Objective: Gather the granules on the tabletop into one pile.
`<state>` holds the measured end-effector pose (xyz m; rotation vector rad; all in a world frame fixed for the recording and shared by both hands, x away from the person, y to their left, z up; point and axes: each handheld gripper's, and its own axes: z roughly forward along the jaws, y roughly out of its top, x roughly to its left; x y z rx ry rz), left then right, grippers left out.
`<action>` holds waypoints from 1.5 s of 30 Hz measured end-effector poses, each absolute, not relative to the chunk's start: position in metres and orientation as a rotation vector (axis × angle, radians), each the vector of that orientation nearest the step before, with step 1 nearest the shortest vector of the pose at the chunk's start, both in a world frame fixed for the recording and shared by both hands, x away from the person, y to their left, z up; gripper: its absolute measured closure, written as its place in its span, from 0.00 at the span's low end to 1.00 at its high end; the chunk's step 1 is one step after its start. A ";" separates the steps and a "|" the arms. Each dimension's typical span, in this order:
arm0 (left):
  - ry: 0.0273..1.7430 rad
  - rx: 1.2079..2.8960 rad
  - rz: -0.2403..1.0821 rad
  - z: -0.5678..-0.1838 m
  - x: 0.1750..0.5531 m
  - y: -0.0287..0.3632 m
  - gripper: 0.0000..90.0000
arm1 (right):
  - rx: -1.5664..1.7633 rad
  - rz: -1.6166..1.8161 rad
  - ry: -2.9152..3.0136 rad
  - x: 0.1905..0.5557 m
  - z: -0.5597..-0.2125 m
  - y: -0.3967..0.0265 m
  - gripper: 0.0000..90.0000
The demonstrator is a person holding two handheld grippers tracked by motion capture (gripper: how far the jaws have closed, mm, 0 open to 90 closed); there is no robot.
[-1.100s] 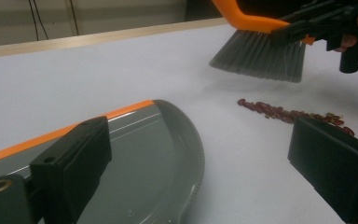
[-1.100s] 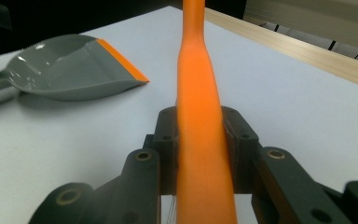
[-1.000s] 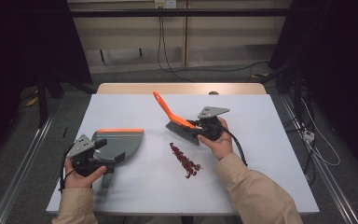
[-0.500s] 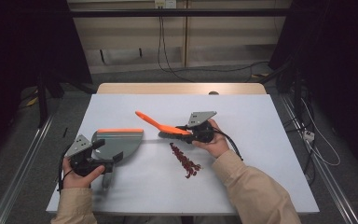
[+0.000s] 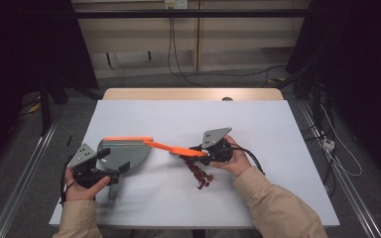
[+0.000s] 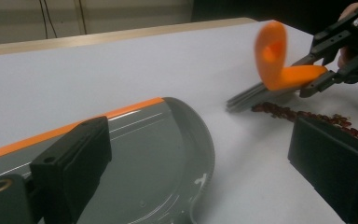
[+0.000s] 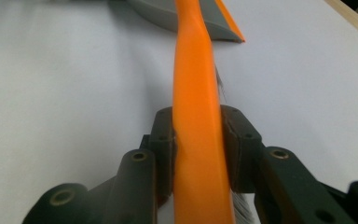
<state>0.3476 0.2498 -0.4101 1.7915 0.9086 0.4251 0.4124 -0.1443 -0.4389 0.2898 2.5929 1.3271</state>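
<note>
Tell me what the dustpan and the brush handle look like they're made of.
The dustpan looks like smooth grey plastic with a slight sheen: light glints off its tray, and an orange strip runs along its edge. The brush handle, clamped in the right gripper, looks like moulded orange plastic, matte to satin, with soft rounded edges. Both are judged by look alone.

The left gripper rests low with jaws parted, while the right gripper has its jaws clamped together, pointing leftward
</note>
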 end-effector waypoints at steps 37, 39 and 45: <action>0.903 1.795 0.421 -0.409 0.347 0.249 0.07 | 0.280 1.337 2.617 0.373 -0.433 -0.141 0.76; 0.905 1.793 0.419 -0.410 0.347 0.249 0.07 | 0.286 1.333 2.610 0.372 -0.433 -0.141 0.77; 0.905 1.794 0.419 -0.410 0.347 0.249 0.07 | 0.323 1.366 2.584 0.375 -0.432 -0.141 0.77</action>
